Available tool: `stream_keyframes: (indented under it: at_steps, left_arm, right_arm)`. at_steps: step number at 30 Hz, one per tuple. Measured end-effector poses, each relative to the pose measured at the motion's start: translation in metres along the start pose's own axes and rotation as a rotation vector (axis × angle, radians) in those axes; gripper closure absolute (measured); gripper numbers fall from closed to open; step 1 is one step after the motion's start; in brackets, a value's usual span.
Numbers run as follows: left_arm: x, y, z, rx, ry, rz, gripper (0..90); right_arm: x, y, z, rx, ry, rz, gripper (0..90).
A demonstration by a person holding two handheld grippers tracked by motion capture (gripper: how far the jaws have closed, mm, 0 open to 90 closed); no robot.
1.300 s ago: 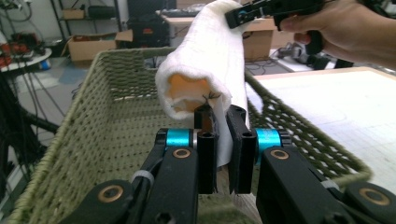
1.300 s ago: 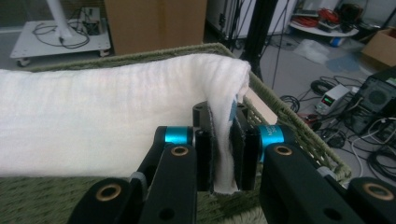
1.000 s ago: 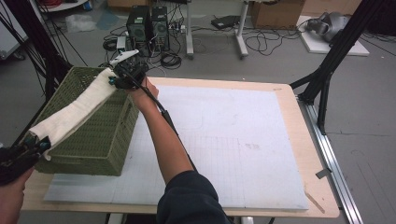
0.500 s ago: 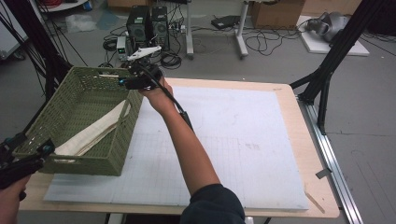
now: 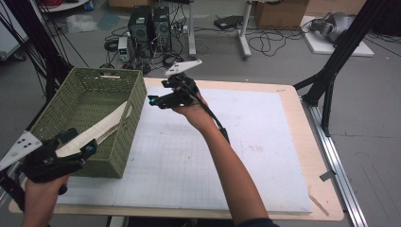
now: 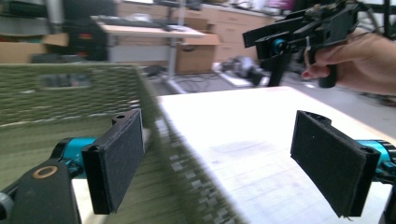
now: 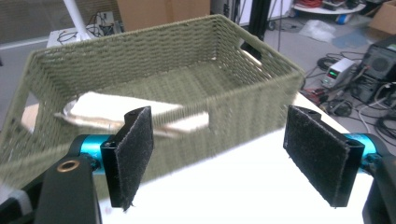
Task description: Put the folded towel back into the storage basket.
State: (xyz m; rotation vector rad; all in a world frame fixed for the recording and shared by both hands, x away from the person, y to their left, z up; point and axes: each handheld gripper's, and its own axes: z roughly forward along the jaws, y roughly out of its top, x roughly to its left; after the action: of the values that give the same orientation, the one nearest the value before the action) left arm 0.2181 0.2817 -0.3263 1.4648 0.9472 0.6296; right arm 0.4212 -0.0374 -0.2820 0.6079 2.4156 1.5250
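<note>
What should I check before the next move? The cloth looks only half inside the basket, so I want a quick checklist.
1. Cloth fully inside basket: not ok, one end lies over the rim.
2. Left gripper free of cloth: ok, jaws apart.
3. Right gripper empty: ok, open beside the basket.
4. Basket upright on table: ok.
5. Cloth snagged on weave: cannot tell.

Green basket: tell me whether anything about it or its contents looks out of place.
The green basket sits tilted, hanging past the table's left edge. The cream cloth is not fully inside: it drapes over the near rim. Both the left gripper and right gripper are open, holding nothing.
</note>
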Motion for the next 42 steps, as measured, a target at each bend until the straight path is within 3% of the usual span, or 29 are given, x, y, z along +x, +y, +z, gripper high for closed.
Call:
stream_keyframes:
  at_steps: [5, 10, 18, 21, 25, 27, 28, 30, 33, 38, 42]
  left_arm:
    - [-0.022, -0.003, 0.029, 0.005, -0.111, 0.000, 17.0]
    - [-0.040, -0.007, 0.054, 0.008, -0.192, 0.004, 16.9]
    - [-0.067, -0.020, 0.090, 0.050, -0.284, 0.044, 17.6]
    - [-0.076, -0.029, 0.100, 0.010, -0.317, 0.077, 17.6]
    - [-0.091, -0.042, 0.113, 0.029, -0.318, 0.104, 17.5]
    - [-0.099, -0.049, 0.119, 0.051, -0.338, 0.126, 17.6]
    - [-0.102, -0.053, 0.122, 0.062, -0.349, 0.133, 17.6]
    - [-0.106, -0.059, 0.129, 0.066, -0.363, 0.119, 17.6]
    - [-0.108, -0.062, 0.135, 0.067, -0.371, 0.118, 17.7]
    - [-0.108, -0.068, 0.141, 0.064, -0.377, 0.099, 17.8]
    - [-0.109, -0.072, 0.145, 0.075, -0.368, 0.101, 17.8]
  right_arm:
    - [-0.004, -0.024, -0.041, -0.017, -0.050, 0.009, 21.0]
    - [-0.007, -0.056, -0.082, -0.008, -0.102, 0.033, 19.6]
    - [-0.006, -0.104, -0.136, 0.004, -0.187, 0.060, 18.5]
    - [-0.004, -0.121, -0.155, -0.010, -0.214, 0.076, 17.8]
    - [0.003, -0.149, -0.181, -0.022, -0.264, 0.085, 17.8]
    - [0.013, -0.170, -0.204, -0.032, -0.324, 0.093, 17.7]
    - [0.013, -0.170, -0.204, -0.032, -0.324, 0.093, 17.7]
    - [0.019, -0.185, -0.217, -0.043, -0.357, 0.103, 17.7]
    - [0.026, -0.204, -0.230, -0.014, -0.388, 0.114, 17.7]
    - [0.033, -0.220, -0.247, -0.031, -0.411, 0.124, 17.7]
    - [0.034, -0.229, -0.255, -0.054, -0.459, 0.143, 17.1]
